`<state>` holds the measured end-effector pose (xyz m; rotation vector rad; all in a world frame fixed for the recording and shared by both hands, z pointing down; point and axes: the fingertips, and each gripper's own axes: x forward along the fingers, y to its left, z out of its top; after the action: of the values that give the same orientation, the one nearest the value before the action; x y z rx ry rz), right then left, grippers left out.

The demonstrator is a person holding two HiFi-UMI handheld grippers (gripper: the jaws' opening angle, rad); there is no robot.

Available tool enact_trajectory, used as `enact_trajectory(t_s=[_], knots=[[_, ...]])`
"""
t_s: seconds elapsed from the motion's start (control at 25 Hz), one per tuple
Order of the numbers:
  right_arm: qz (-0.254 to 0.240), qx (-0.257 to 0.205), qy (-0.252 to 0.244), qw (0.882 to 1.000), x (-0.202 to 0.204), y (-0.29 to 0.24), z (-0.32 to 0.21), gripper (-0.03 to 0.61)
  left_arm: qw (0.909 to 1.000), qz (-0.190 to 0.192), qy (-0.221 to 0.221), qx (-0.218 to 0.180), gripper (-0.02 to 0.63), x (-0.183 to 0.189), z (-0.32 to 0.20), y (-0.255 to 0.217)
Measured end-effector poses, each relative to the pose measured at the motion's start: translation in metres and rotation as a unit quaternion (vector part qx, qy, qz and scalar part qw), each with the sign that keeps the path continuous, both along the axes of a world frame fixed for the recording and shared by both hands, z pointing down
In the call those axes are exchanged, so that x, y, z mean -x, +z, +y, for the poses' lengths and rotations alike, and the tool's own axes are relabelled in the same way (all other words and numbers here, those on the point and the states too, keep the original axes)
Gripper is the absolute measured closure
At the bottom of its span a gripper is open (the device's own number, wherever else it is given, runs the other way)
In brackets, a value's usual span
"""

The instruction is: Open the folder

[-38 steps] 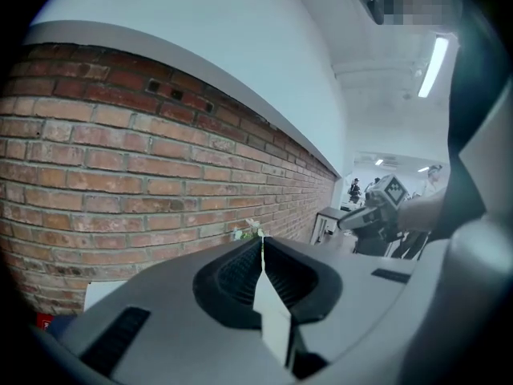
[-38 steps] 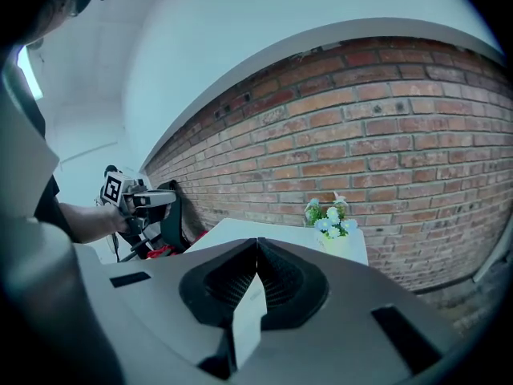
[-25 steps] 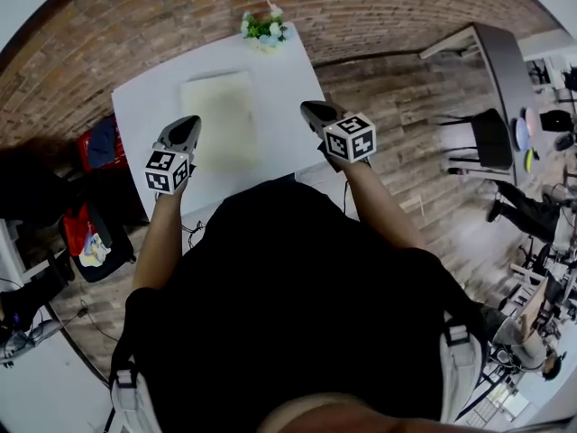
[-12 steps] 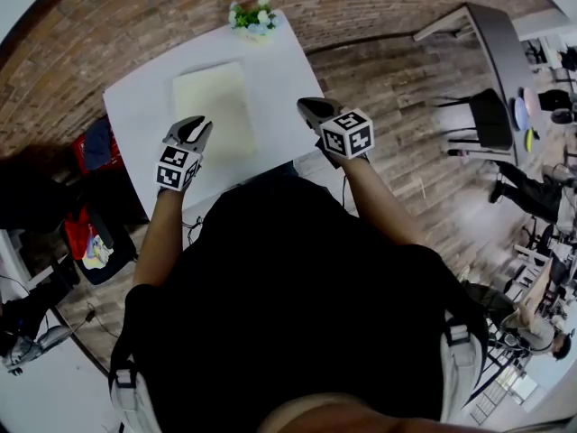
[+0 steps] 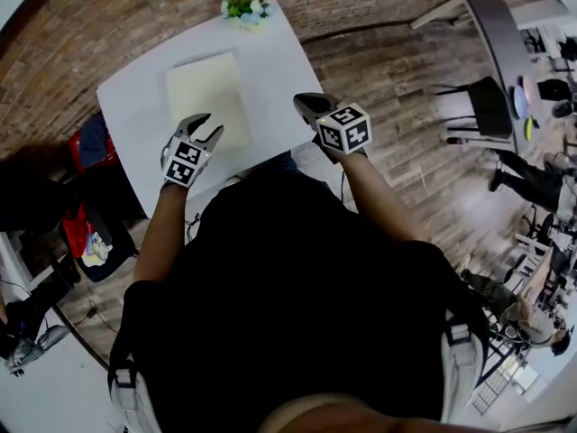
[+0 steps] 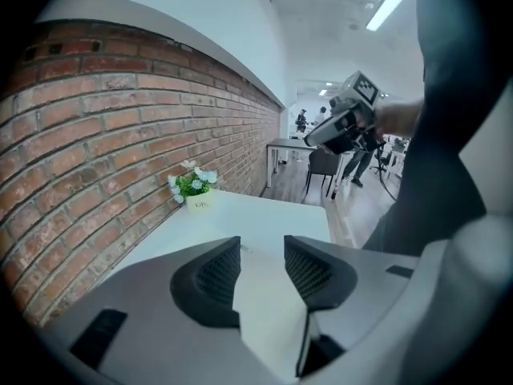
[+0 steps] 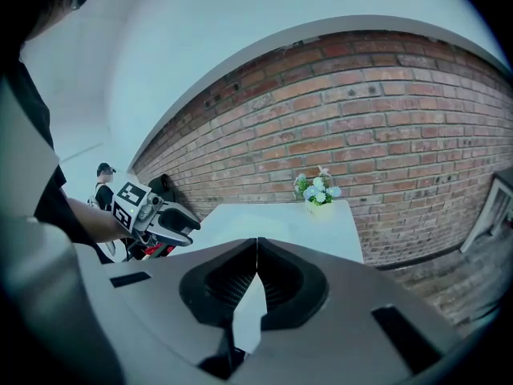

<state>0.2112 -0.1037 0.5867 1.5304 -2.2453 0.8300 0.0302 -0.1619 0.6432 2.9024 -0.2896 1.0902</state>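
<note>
— What sits furthest left?
— A red bag [image 5: 79,154] among dark clutter on the floor, too blurred to name further. Next comes the white bench [image 5: 135,120]. The person's dark torso [image 5: 288,314] cuts off its near edge.
— And the left tool [image 5: 212,124]?
— Its 2 jaws have just been opening and stand apart, with nothing pressed between them. In the head view its tips overlap the near edge of the folder [image 5: 207,93], but I cannot tell whether they touch it. In its own view the pale surface between the jaws blends into the bench.
— Where is the folder?
— Flat in the middle of the bench, pale yellow, with no detail readable. Behind it, 1 small pot of flowers [image 5: 243,5] stands at the far edge by the brick wall [image 6: 120,135].
— The right tool [image 5: 306,105]?
— Closed, jaws meeting on nothing, at the bench's right edge, apart from the folder. Further right are a dark chair [image 5: 491,115] and people [image 5: 532,188], partly cut off at the rim.
</note>
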Motion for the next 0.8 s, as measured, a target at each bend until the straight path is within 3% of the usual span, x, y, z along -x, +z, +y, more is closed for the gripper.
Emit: enact_trajectory(t_s=[0.24, 0.8], knots=[[0.001, 0.01, 0.002, 1.0, -0.005, 0.007, 0.012, 0.552, 0.9977, -0.048, 0.044, -0.018, 0.416, -0.01, 0.022, 0.035], [0.007, 0.025, 0.003, 1.0, -0.013, 0.014, 0.029, 0.552, 0.987, -0.114, 0.108, -0.031, 0.376, -0.019, 0.056, 0.088]])
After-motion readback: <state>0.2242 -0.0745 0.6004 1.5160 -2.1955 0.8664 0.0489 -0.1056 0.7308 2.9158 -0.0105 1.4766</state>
